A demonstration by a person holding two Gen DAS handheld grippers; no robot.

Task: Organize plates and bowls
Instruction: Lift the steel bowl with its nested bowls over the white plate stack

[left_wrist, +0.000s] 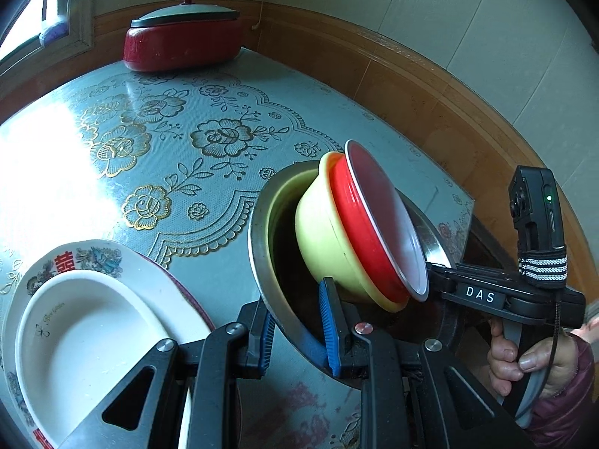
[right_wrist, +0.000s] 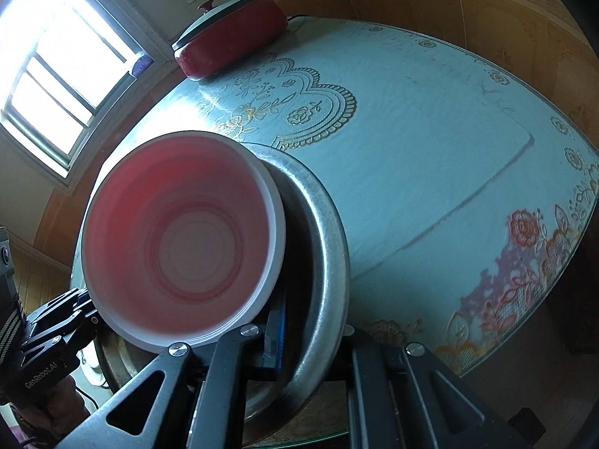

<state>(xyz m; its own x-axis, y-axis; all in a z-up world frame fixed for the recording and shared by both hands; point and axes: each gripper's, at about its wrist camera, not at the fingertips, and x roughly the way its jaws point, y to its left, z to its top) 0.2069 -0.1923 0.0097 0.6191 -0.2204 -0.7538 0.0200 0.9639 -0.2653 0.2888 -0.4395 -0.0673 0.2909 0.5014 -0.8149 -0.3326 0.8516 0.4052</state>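
Left claw (left_wrist: 299,321) pinches rim of metal bowl (left_wrist: 262,262). Right claw (right_wrist: 275,340) clamps same rim. Red bowl (left_wrist: 359,220), yellow bowl (left_wrist: 322,232) tilt inside, just ahead. Lift level, slow, both together.

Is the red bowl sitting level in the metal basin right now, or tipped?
Tipped. The red bowl, nested in a yellow bowl, leans steeply on the metal basin; its mouth faces sideways.
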